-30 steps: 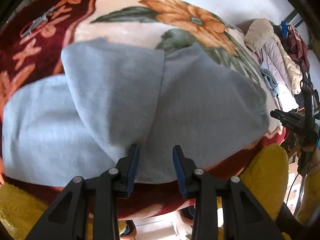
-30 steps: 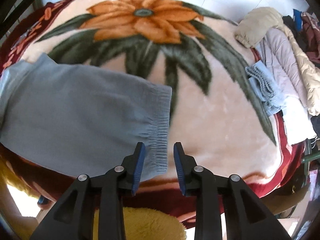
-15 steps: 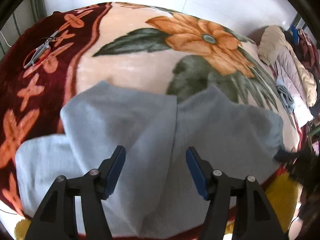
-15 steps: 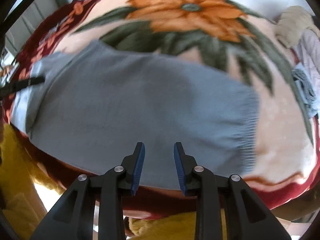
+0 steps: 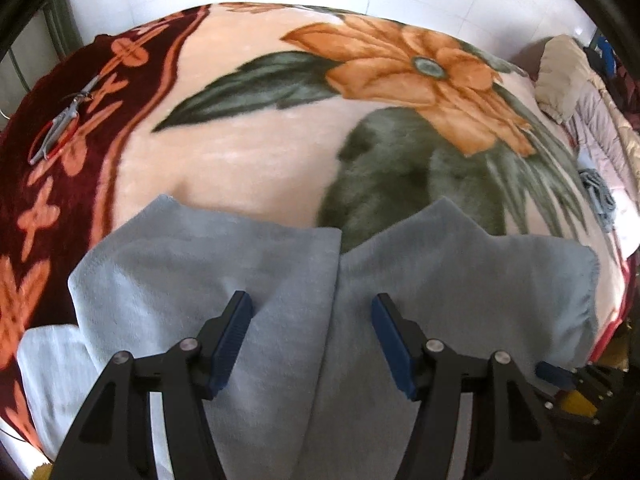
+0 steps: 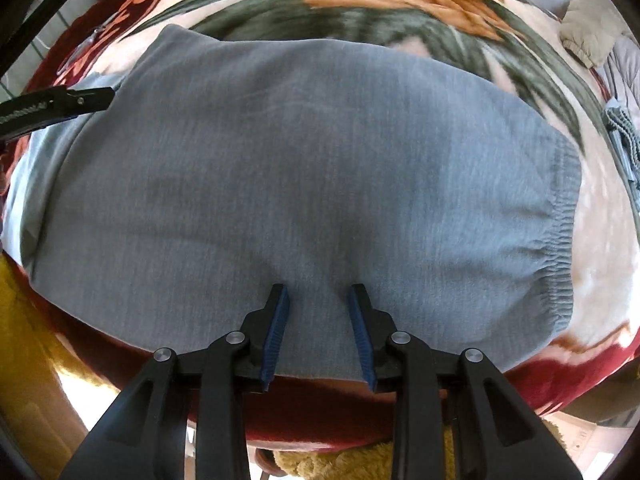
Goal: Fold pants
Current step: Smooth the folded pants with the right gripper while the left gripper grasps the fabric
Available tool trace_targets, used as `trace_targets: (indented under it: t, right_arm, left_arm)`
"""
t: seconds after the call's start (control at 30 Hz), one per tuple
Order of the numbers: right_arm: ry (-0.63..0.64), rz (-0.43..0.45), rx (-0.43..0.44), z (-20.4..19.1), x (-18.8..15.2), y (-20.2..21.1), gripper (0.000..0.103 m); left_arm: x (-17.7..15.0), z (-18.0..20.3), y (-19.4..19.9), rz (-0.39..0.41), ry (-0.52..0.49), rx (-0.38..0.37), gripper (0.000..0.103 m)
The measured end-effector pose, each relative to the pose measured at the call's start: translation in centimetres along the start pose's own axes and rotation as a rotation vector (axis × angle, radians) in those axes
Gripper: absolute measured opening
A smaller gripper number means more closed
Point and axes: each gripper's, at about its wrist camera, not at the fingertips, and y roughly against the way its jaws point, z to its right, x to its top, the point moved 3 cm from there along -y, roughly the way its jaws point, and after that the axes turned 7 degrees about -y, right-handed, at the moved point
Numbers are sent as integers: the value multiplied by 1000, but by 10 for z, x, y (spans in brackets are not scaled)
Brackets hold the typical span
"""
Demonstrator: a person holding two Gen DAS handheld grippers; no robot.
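Nearest, my left gripper (image 5: 312,334) hangs with jaws spread wide above the pants (image 5: 280,300), nothing pinched between them. My right gripper (image 6: 318,328) has its jaws parted more narrowly over the near edge of the same grey pants (image 6: 300,160), pads not pressing cloth. Pants lie folded on the flowered blanket (image 5: 260,152), waistband (image 6: 560,256) to the right. Farther off, scissors (image 5: 60,120) rest at the blanket's dark red border, and a pile of clothes (image 5: 580,92) sits at the far right.
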Motion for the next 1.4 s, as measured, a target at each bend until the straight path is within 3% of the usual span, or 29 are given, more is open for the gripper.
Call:
trace_targets:
  t: [0.07, 0.1, 0.13, 0.23, 0.3, 0.47, 0.6, 0.7, 0.77, 0.83, 0.87, 1.1, 1.2, 1.3, 1.4]
  right_arm:
    - [2, 3, -4, -1, -1, 0, 33]
    - [4, 3, -6, -1, -2, 0, 33]
    - [5, 4, -9, -2, -3, 0, 33]
    - [4, 9, -9, -2, -6, 0, 33]
    - [1, 12, -7, -5, -7, 0, 33]
    - [3, 9, -12, -4, -1, -1, 33]
    - [-2, 5, -20, -5, 1, -1, 33]
    - [-12, 0, -30, -10, 4, 6, 33]
    - [-17, 1, -3, -13, 5, 12, 33]
    - [-34, -1, 49, -15, 5, 18, 33]
    - [-37, 3, 72, -19, 5, 22, 33]
    - [22, 56, 59, -35, 10, 33, 33]
    - [29, 42, 75, -38, 8, 30, 33]
    - [22, 32, 95, -36, 12, 25, 33]
    - [9, 14, 117, -37, 17, 18, 33]
  left_arm:
    - [-1, -3, -2, 9, 1, 9, 50]
    - [-1, -5, -2, 10, 3, 15, 27]
    - [-2, -8, -1, 11, 10, 12, 14]
    - [-8, -28, 16, 47, 101, -59, 4]
    - [-14, -44, 35, 89, 145, -51, 3]
    - [-39, -87, 77, 164, 253, -27, 3]
    - [-52, -101, 82, 130, 271, -64, 3]
    - [-54, -93, 76, 78, 226, -60, 4]
    - [-54, -85, 74, 59, 209, -66, 12]
    - [-53, -77, 73, 54, 193, -82, 31]
    - [-52, -70, 73, 57, 179, -87, 35]
    - [-22, -34, 54, 51, 156, -158, 43]
    - [-9, -17, 36, 21, 106, -124, 52]
    - [-2, -5, 17, -27, 68, -100, 53]
    - [1, 2, -5, -70, 27, -21, 54]
